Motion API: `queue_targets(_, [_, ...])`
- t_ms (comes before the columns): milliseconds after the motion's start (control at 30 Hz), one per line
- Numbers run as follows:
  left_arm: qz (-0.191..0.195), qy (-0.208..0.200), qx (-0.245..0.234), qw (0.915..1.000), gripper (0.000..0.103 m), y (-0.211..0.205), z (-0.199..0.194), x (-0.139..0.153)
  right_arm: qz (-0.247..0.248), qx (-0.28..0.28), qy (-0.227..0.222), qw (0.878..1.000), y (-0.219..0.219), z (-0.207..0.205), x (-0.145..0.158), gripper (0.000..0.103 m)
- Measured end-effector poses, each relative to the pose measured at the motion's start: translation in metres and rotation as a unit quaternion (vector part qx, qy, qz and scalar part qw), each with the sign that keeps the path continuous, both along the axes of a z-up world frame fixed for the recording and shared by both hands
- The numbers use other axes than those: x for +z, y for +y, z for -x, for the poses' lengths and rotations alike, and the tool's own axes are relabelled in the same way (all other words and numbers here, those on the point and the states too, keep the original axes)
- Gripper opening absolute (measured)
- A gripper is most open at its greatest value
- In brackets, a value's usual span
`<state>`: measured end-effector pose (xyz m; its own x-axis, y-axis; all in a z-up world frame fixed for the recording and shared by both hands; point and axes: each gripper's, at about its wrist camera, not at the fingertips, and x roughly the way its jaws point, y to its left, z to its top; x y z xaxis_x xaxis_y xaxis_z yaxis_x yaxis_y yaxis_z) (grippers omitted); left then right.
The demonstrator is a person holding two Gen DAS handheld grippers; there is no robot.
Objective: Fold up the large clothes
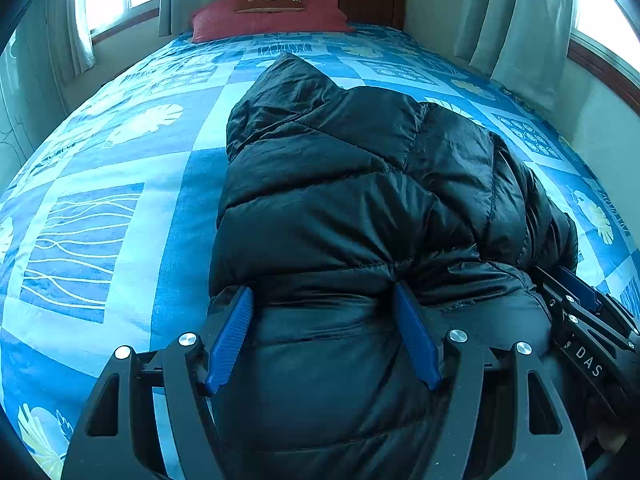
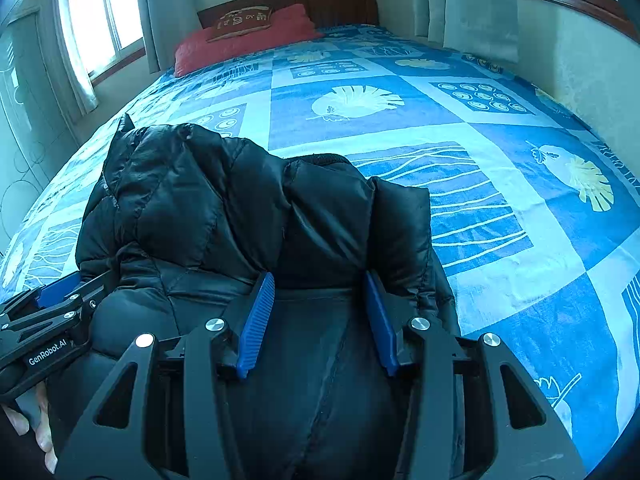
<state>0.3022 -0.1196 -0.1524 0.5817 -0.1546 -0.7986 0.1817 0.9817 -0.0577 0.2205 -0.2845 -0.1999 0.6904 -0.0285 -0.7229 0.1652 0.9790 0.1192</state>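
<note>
black puffer jacket (image 1: pixel 360 200) near edge cut off, sleeves hidden

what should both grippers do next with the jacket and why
Probably lift the near edge and carry it toward the hood. The left gripper and right gripper each straddle a bunch of the black jacket at its near end, while the hood end lies flat on the bed, so the lengthwise fold looks undone.
</note>
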Motion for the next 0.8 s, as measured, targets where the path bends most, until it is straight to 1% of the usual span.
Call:
queue_targets(133, [-0.003,-0.001,0.000,1.0000,0.070,0.000,0.000,0.003,0.011,0.001,0.004,1.000,0.003,0.000,0.005,0.045])
queue_targets(233, [-0.002,-0.002,-0.001,1.0000,0.070,0.001,0.002,0.005,0.010,0.002,0.000,1.000,0.003,0.002,0.009,0.045])
queue_targets(433, [-0.011,-0.006,-0.002,0.9999,0.070,0.000,0.002,0.010,0.024,0.001,0.001,1.000,0.009,0.006,0.018,0.046])
queue_targets(500, [-0.016,-0.008,-0.003,0.9998,0.070,0.000,0.003,0.012,0.028,0.000,-0.001,1.000,0.010,0.007,0.022,0.047])
queue_targets(700, [-0.045,-0.022,-0.007,0.9987,0.070,-0.004,0.008,0.021,0.036,-0.004,-0.004,0.999,0.014,0.014,0.030,0.049])
queue_targets(800, [-0.044,-0.025,-0.002,0.9987,0.070,-0.002,0.012,0.027,0.032,-0.005,-0.009,0.999,0.014,0.019,0.035,0.052])
